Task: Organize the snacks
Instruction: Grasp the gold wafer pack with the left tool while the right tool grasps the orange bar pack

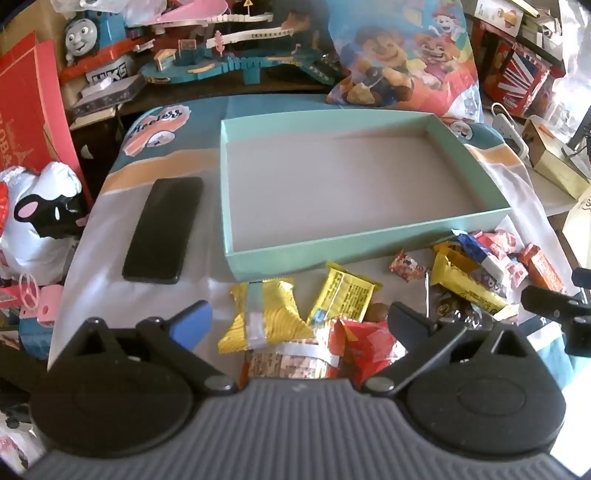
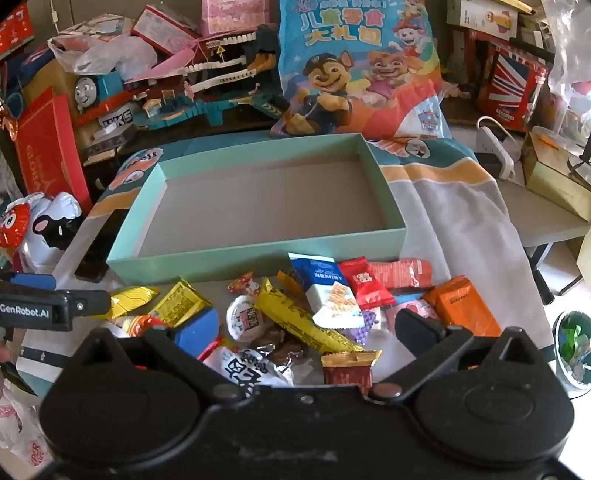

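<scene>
An empty teal box (image 1: 369,240) with a grey floor lies on the table; the right wrist view shows it too (image 2: 258,254). Loose snacks are heaped in front of it: a yellow packet (image 1: 347,295), a gold packet (image 1: 262,314), a red bag (image 1: 369,343), a blue-and-white packet (image 2: 328,291), a small red packet (image 2: 364,282), an orange packet (image 2: 461,306) and a long yellow bar (image 2: 303,321). My left gripper (image 1: 301,321) hangs open above the left of the heap. My right gripper (image 2: 306,328) hangs open above the right of it. Neither holds anything.
A black phone (image 1: 162,229) lies left of the box. A big cartoon snack bag (image 2: 354,66) leans behind it. A toy train set (image 1: 88,29), a cow plush (image 1: 44,221), red boxes and a power strip (image 2: 495,144) crowd the table's surroundings.
</scene>
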`<state>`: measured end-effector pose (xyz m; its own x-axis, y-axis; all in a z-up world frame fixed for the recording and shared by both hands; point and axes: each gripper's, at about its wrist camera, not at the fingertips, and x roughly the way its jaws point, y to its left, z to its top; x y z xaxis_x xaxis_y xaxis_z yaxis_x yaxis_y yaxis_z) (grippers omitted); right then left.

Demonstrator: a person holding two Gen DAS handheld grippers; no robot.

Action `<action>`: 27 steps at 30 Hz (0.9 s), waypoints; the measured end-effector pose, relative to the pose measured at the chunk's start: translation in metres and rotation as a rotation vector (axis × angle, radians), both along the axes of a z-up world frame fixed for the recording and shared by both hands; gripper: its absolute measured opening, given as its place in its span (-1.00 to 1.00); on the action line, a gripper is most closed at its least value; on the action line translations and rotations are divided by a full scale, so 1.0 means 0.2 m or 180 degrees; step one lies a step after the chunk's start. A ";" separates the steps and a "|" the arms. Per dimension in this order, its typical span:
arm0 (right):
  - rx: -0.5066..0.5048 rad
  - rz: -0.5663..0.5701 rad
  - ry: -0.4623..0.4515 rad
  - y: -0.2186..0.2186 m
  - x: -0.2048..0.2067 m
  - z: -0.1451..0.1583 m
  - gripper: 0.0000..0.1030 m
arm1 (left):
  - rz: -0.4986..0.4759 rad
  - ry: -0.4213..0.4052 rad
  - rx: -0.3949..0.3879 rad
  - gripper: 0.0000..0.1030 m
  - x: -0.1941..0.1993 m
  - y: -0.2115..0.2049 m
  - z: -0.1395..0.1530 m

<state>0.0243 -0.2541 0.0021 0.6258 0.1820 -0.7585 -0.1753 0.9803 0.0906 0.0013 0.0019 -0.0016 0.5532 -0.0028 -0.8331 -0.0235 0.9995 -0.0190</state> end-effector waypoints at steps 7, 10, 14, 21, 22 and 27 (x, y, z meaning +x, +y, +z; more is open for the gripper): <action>0.0015 -0.0019 0.0063 0.01 0.02 -0.01 1.00 | 0.0029 0.0036 -0.0027 1.00 0.01 0.01 -0.02; 0.0012 -0.0014 0.0072 0.00 0.01 -0.01 1.00 | 0.0045 0.0052 -0.0046 1.00 0.00 0.01 -0.02; -0.0003 0.0004 0.0127 0.02 0.06 -0.01 1.00 | 0.0029 0.0093 -0.0018 1.00 0.04 0.03 -0.03; 0.0080 -0.0164 0.0077 -0.10 0.10 -0.03 1.00 | -0.0030 0.0199 0.0071 1.00 0.25 0.16 -0.05; 0.0070 -0.0218 0.0082 -0.13 0.12 -0.04 1.00 | -0.0057 0.0266 0.0091 1.00 0.28 0.17 -0.06; -0.0138 -0.0442 0.0034 -0.30 0.16 -0.10 1.00 | -0.0250 0.0630 -0.0076 0.86 0.41 0.16 -0.22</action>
